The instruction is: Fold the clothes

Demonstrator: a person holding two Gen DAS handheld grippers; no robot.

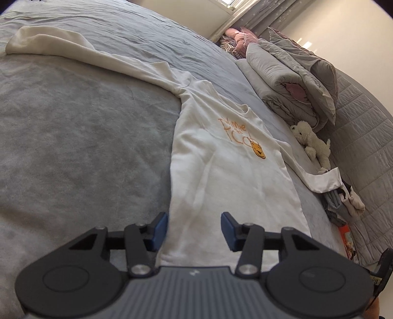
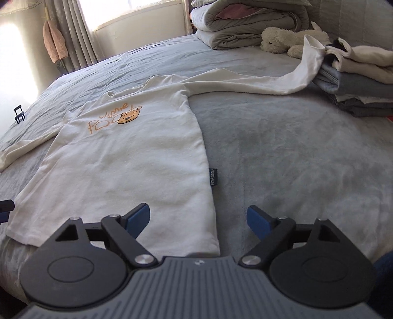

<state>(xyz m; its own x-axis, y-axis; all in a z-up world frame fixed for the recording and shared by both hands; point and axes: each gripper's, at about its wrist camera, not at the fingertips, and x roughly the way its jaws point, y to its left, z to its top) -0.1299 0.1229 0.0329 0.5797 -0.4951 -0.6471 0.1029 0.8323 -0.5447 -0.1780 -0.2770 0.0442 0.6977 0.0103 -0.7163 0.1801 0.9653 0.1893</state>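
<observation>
Shirt (image 1: 221,171) flat on bed (image 1: 73,147), hem just ahead of both tongs. Left tongs (image 1: 194,229) wide, empty. Right tongs (image 2: 198,222) wide, straddling hem corner.

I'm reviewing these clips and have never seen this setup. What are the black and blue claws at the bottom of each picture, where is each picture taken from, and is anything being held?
Each claw is a hand-held two-finger gripper with a camera behind it looking forward along the fingers. One picture comes from the left gripper, the other from the right gripper. Both have their fingers spread apart and hold nothing.

Below them is a bed with a grey cover. A white long-sleeved shirt with an orange bear print lies flat on it, front up, sleeves stretched out sideways. Each gripper is at a bottom corner of the shirt. One sleeve end rests against a pile of folded clothes. Further back lie a plush toy and rolled bedding.
</observation>
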